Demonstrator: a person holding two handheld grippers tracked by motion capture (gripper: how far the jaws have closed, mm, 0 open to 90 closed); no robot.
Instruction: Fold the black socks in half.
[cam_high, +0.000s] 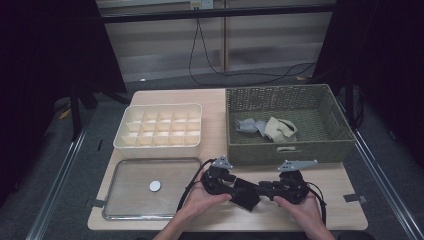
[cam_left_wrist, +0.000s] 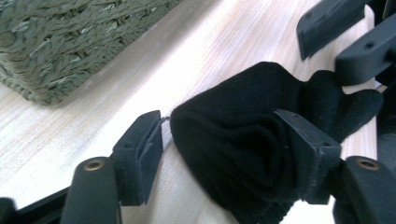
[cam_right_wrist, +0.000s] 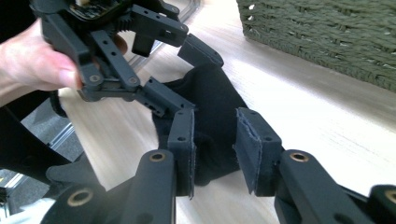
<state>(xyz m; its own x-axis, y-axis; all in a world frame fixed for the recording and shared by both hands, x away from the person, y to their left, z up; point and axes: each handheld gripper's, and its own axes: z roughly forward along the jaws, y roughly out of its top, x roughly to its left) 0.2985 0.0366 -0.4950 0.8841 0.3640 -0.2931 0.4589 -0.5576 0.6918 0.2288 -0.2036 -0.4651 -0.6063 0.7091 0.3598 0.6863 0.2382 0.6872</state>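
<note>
A black sock (cam_high: 246, 195) lies on the wooden table near its front edge, between my two grippers. My left gripper (cam_high: 231, 186) comes at it from the left. In the left gripper view the left gripper (cam_left_wrist: 217, 121) stands open around the sock's (cam_left_wrist: 233, 140) rolled end: the right pad (cam_left_wrist: 303, 149) touches the cloth and the left pad (cam_left_wrist: 144, 144) stands just clear of it. My right gripper (cam_high: 264, 189) comes from the right. In the right gripper view the right gripper (cam_right_wrist: 215, 116) is open, with the sock's (cam_right_wrist: 210, 93) other end in the gap between its pads.
A green woven basket (cam_high: 285, 150) stands just behind the grippers, holding a grey sock (cam_high: 247, 125) and a beige one (cam_high: 280, 129). A white compartment box (cam_high: 160, 127) is at the back left. A metal tray (cam_high: 130, 200) with a white disc (cam_high: 155, 186) lies front left.
</note>
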